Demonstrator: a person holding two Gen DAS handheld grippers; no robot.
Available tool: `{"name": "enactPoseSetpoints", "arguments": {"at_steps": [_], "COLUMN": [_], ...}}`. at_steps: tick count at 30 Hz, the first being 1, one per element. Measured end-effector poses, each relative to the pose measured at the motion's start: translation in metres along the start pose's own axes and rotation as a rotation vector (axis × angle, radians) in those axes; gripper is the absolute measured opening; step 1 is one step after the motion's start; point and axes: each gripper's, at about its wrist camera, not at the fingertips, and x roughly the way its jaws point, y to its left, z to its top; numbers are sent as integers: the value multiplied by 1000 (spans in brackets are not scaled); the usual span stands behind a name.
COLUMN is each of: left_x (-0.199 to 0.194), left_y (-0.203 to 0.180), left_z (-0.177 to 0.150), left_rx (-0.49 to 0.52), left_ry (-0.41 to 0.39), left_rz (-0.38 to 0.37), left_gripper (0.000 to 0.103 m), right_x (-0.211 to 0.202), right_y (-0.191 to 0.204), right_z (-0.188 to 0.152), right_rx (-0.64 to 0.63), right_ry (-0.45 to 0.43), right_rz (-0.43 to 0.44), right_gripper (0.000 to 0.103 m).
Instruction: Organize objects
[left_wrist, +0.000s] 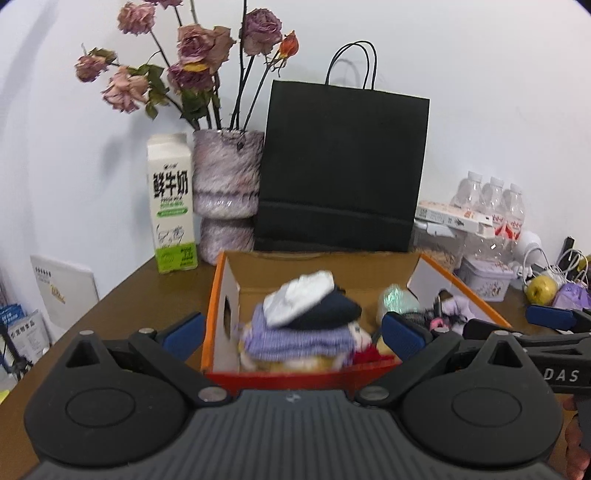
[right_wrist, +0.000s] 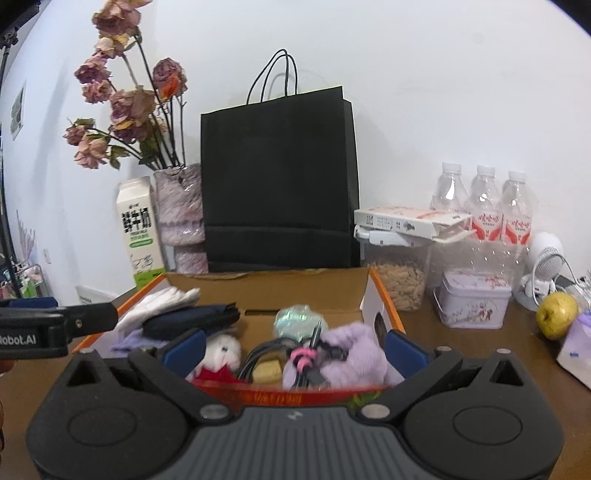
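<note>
Both grippers (left_wrist: 291, 334) (right_wrist: 293, 349) spread, cables (right_wrist: 266, 356) only right view

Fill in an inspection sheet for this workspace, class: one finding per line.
Surface: brown wooden table, crowded along the wall.
Job's things: orange-rimmed cardboard box holding folded cloths, plush toys, a cord.
Clutter: black paper bag, milk carton, fuzzy vase of dried roses, three clear bottles, floral tin, yellow apple.
Grippers: left gripper and right gripper, jaws open, empty.
Cables: white cables.
Surroundings: white wall.
</note>
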Motion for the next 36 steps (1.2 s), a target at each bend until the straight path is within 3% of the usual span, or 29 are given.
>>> {"name": "enactPoseSetpoints", "arguments": {"at_steps": [9, 18, 36], "left_x": [-52, -99, -138], "left_y": [5, 5, 0], "left_z": [-32, -65, -78], "left_rx": [-2, -6, -18], "left_ry": [41, 82, 74], "left_rz": [14, 30, 4], "left_gripper": [103, 103, 103], "right_x": [-55, -108, -141], "right_y": [9, 17, 19], "right_z": [-26, -48, -62], "right_rx": [-8, -9, -28], "right_ry": [37, 21, 22], "right_rz": [27, 68, 101], "right_gripper": [103, 103, 103]}}
